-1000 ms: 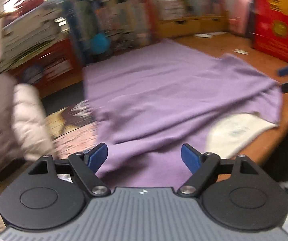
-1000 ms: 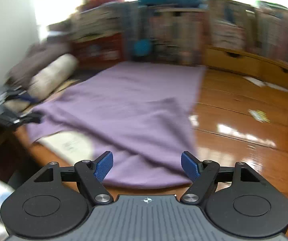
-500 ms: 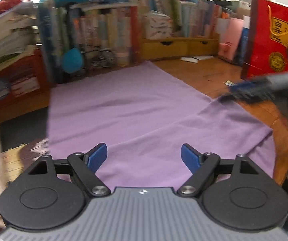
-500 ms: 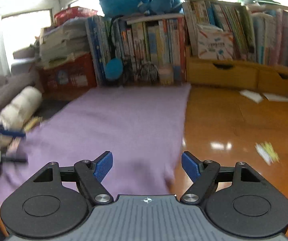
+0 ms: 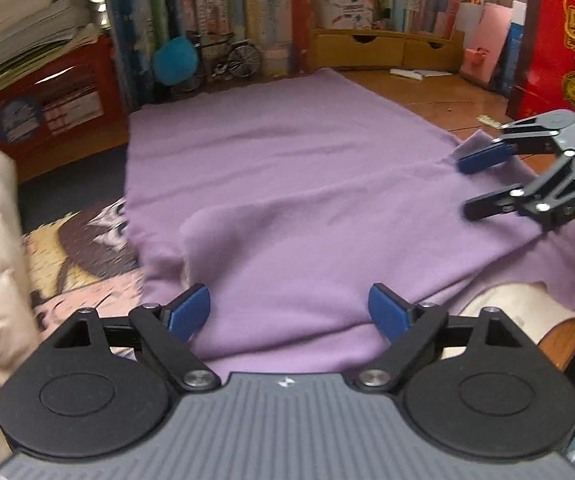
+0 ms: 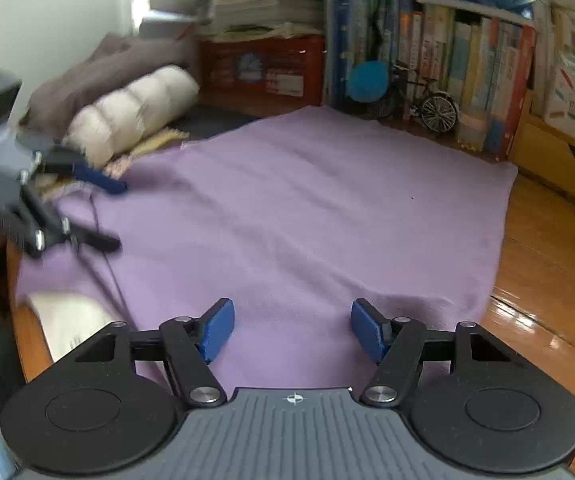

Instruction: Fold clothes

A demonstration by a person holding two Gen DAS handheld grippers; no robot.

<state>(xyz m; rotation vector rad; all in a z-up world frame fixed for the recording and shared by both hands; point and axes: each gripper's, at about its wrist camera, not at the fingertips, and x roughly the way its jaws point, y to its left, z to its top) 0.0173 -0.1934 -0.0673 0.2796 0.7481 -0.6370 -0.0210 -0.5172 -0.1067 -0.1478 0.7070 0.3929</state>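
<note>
- Purple cloth (image 5: 307, 184) lies spread across the wooden table (image 6: 547, 264).
- Left gripper (image 5: 289, 310) has just been opening, nothing between its jaws.
- Right gripper (image 6: 292, 330) has just been closing, jaws apart, gripping nothing.

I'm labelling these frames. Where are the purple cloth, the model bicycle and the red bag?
purple cloth (image 5: 287, 168): left wrist view, flat middle of the fabric.
model bicycle (image 6: 439, 114): right wrist view, on its spoked wheel.
red bag (image 5: 547, 40): left wrist view, on its front face.
</note>
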